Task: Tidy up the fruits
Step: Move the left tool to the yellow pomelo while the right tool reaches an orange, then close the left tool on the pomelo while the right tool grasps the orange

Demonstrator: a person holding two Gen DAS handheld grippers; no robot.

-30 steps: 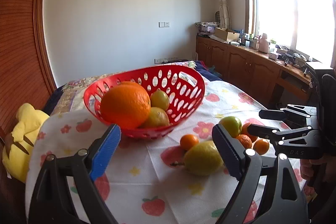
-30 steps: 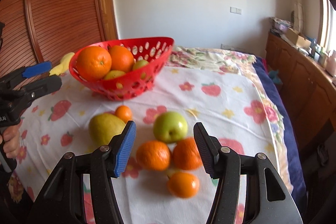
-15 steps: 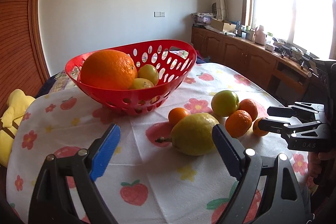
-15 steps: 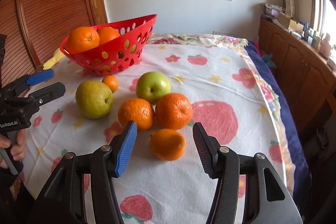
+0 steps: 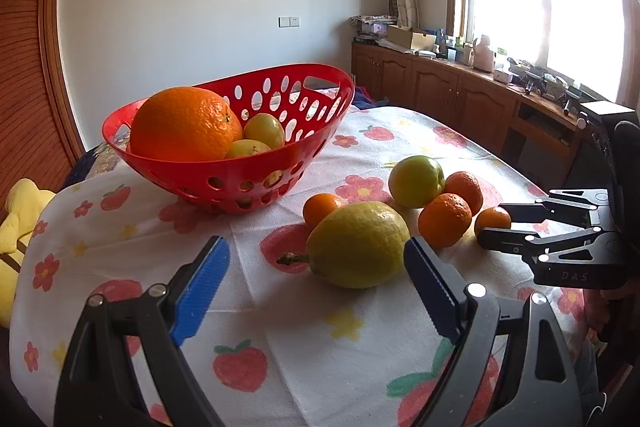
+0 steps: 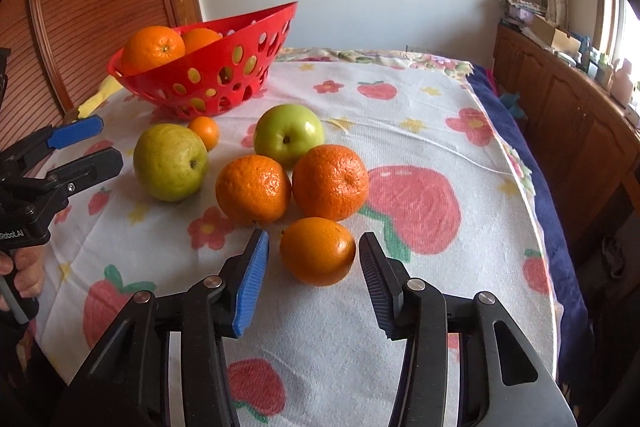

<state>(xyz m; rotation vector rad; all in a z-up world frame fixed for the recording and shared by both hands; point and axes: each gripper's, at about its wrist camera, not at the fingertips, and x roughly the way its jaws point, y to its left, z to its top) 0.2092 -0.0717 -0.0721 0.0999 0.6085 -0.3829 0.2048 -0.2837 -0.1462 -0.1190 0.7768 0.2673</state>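
White tablecloth (image 6: 440, 115) printed with strawberries and flowers covers the table, everything sits on it. Red perforated basket (image 5: 256, 179) stands at the far left side, holding a big orange (image 5: 186, 125) plus two yellow-green fruits (image 5: 264, 131) behind it; the right wrist view shows a second orange (image 6: 200, 39) in there too. Loose fruit lies in a cluster near the basket: yellow-green pear (image 5: 358, 245), green apple (image 6: 289, 135), two mandarins (image 6: 253, 189) touching each other just in front of the apple, one smaller orange fruit (image 6: 318, 251) nearest the right side, and a tiny mandarin (image 6: 205, 133) between pear and basket. Left gripper (image 5: 316, 287) is spread wide, low over the cloth, pear just ahead of its pads, nothing held. Right gripper (image 6: 314, 277) is also released, jaws straddling the smaller orange fruit with gaps on both sides, no contact.
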